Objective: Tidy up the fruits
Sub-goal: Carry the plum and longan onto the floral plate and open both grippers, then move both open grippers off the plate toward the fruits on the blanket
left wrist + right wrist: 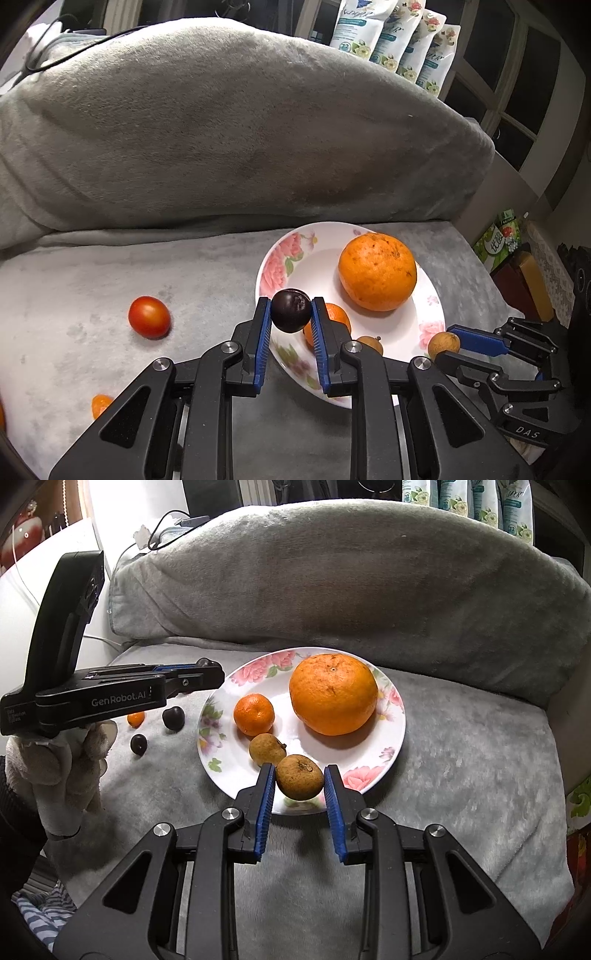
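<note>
Left hand-held gripper nearly closed, pinching dark plum over plate near rim. Right hand-held gripper clamps longan there too. You likely lower, release both beside orange.

Readable: "GenRobot.AI" in pale letters on the side of the left gripper; "DAS" on the black body of the right gripper. Small print on pouches and green box illegible.
</note>
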A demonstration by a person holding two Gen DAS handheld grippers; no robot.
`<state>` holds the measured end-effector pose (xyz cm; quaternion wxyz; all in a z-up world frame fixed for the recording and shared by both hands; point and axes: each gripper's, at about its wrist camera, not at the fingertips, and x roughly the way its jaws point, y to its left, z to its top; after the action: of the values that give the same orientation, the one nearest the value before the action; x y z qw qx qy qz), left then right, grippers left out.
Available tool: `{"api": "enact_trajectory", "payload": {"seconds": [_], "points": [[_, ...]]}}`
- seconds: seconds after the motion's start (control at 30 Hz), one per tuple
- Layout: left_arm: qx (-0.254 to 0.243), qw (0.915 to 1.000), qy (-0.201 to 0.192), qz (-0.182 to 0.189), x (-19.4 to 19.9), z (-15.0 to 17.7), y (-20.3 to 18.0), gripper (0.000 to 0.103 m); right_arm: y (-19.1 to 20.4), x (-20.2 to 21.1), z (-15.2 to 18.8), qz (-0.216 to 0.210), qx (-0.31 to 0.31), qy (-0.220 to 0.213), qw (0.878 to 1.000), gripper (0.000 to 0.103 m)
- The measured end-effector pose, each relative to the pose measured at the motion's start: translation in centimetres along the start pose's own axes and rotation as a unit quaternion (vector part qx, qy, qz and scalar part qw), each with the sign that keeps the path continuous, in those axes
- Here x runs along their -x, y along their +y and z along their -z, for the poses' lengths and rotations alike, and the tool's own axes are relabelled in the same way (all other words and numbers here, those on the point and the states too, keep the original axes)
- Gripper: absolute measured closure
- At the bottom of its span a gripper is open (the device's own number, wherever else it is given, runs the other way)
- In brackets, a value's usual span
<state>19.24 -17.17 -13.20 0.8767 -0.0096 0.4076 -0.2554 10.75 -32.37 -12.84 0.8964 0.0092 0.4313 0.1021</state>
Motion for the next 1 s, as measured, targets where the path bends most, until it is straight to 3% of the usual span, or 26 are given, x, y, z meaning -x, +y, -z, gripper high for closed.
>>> {"api": "enact_trajectory", "payload": {"seconds": [0.07,0.1,0.13,0.17,0.23,0.37,0.47,1.0], "points": [[-0.002,1.0,0.0,0.0,0.0,0.0,-0.1,0.081,0.1,-0.1,0.0,-0.001,0.001,0.0,1.0,0.075],[-0.002,1.0,-0.001,0.0,0.0,-0.1,-0.1,0.073,0.2,-0.1,0.0,-0.001,0.002,0.0,1.0,0.075],[-0.002,1.0,-0.001,-0.001,0.1,0.0,-0.1,0.068,0.2,-0.1,0.0,0.0,0.003,-0.001,1.0,0.07],[-0.001,1.0,-0.003,-0.001,0.1,0.0,-0.1,0.06,0.3,-0.1,-0.1,0.003,0.002,-0.003,1.0,0.056],[0.0,1.0,-0.005,0.001,0.2,0.0,-0.2,0.058,0.4,0.2,-0.1,0.007,0.003,-0.011,1.0,0.038],[-0.002,1.0,-0.009,-0.002,0.4,0.0,-0.4,0.039,0.5,0.5,-0.3,0.008,0.006,-0.016,1.0,0.036],[-0.001,0.9999,-0.011,-0.001,0.7,-0.1,-0.4,0.03,0.8,0.7,-0.1,0.01,0.01,-0.021,1.0,0.018],[0.023,0.999,-0.038,-0.007,3.9,-0.4,1.7,0.029,2.2,1.9,-0.5,0.0,0.013,-0.034,0.999,0.016]]}}
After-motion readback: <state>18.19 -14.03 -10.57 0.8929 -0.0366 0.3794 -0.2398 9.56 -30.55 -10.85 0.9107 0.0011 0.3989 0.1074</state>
